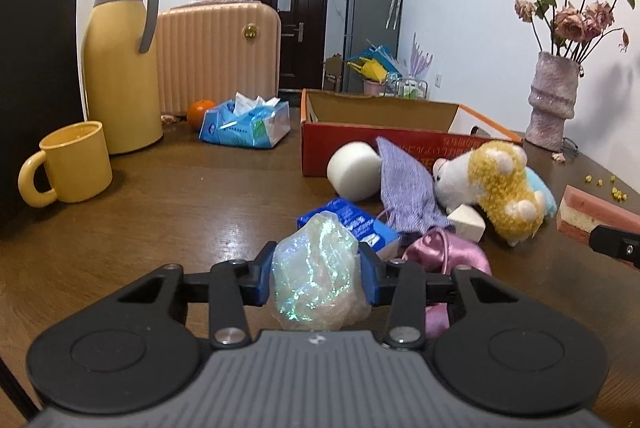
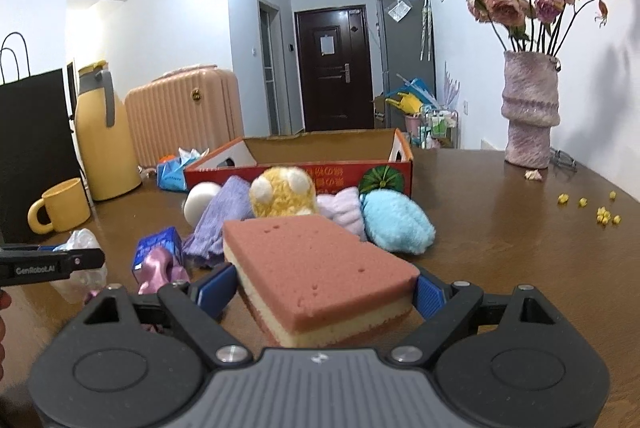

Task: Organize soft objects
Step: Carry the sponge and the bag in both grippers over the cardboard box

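Between our left gripper's (image 1: 318, 278) pads we are squeezing an iridescent bag (image 1: 316, 276); only the right view is showing our right gripper (image 2: 324, 292) clamping the pink sponge (image 2: 320, 268).

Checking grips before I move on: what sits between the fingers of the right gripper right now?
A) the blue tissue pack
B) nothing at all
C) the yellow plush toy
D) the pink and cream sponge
D: in the right wrist view the pink and cream sponge lies between the blue pads of the right gripper, while the yellow plush toy sits further back by the red box.
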